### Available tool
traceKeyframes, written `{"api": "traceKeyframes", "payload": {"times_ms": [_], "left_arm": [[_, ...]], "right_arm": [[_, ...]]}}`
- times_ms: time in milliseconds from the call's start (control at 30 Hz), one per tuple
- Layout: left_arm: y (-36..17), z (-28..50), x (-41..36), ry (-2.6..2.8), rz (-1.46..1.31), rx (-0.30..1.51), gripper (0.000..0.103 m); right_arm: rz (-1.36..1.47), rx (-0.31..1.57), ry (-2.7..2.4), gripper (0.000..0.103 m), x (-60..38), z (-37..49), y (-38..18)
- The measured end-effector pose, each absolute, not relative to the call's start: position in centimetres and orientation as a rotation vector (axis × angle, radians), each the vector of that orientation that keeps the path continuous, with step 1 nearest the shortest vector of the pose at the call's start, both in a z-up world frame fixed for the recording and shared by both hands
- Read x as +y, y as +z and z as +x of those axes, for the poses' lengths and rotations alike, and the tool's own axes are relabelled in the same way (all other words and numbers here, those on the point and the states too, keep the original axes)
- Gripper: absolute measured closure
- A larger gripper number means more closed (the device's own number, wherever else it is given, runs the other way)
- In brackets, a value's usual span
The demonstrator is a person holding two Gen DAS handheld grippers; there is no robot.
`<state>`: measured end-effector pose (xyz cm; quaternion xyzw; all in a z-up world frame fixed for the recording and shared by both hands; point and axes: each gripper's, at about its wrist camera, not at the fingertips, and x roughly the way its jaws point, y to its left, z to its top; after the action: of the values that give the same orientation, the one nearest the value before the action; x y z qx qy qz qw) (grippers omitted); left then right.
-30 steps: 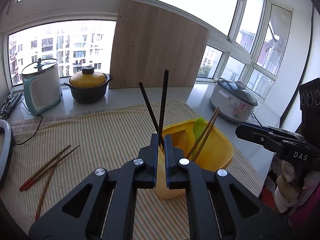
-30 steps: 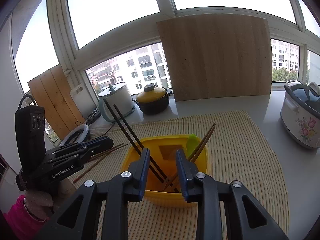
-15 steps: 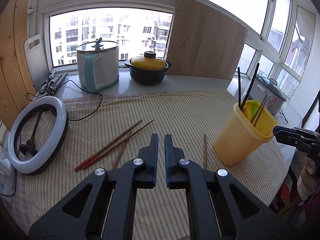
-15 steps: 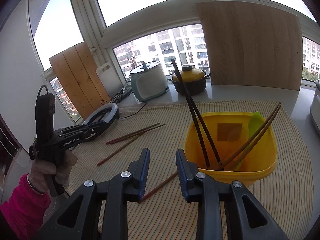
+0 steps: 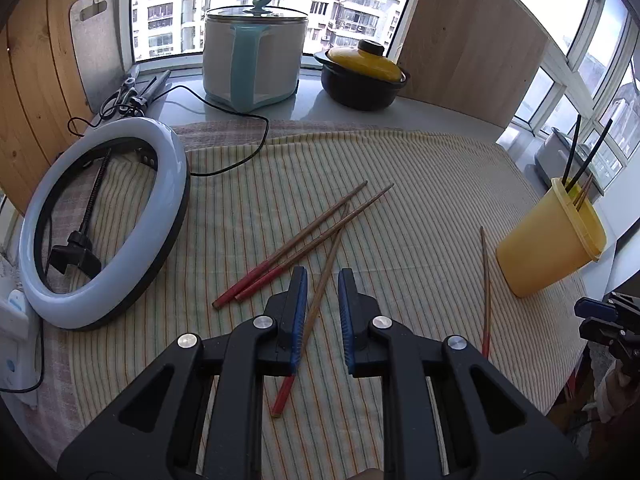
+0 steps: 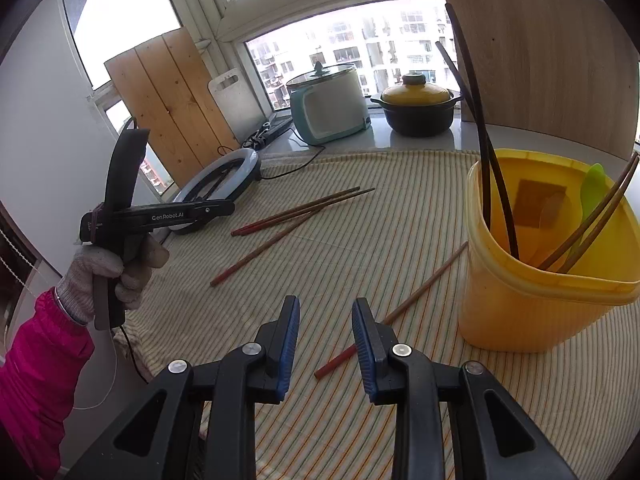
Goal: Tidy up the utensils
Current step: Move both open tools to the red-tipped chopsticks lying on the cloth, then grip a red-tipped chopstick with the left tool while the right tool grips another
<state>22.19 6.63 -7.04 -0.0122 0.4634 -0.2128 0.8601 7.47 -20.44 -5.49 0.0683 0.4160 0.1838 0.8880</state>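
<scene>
Chopsticks [image 5: 316, 236] lie loose on the cloth [image 5: 420, 184]; the black pair now stands in the yellow cup [image 6: 532, 308]. Having left the cup, the left gripper [image 5: 322, 312] is opening astride one chopstick, untouched, and the right gripper [image 6: 326, 344] hangs apart, empty, over another [image 6: 424, 284].

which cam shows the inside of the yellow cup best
The right wrist view: it looks down into the yellow plastic utensil cup, showing black chopsticks, brown chopsticks and a green spoon. The left wrist view shows only its outer side at the right edge.
</scene>
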Motion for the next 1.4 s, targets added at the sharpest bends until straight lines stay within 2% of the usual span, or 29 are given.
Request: {"api": "traceKeyframes", "payload": {"times_ms": [533, 1067, 1167, 1400], "left_arm": [[-12.3, 23.0, 3.8, -0.477, 0.103, 1.113, 0.089], [-13.8, 23.6, 3.1, -0.45, 0.171, 1.135, 0.089], [-14.1, 23.6, 3.1, -0.444, 0.18, 1.144, 0.096], [-14.2, 22.8, 3.1, -0.455, 0.129, 1.16, 0.097]], "right_arm": [[0.272, 1.038, 0.252, 0.075, -19.8, 9.1, -11.8], [0.126, 1.093, 0.082, 0.075, -17.8, 12.1, -14.9], [0.071, 1.098, 0.081, 0.079, -17.3, 12.3, -14.9], [0.031, 1.122, 0.15, 0.09, -16.9, 12.1, -14.9]]}}
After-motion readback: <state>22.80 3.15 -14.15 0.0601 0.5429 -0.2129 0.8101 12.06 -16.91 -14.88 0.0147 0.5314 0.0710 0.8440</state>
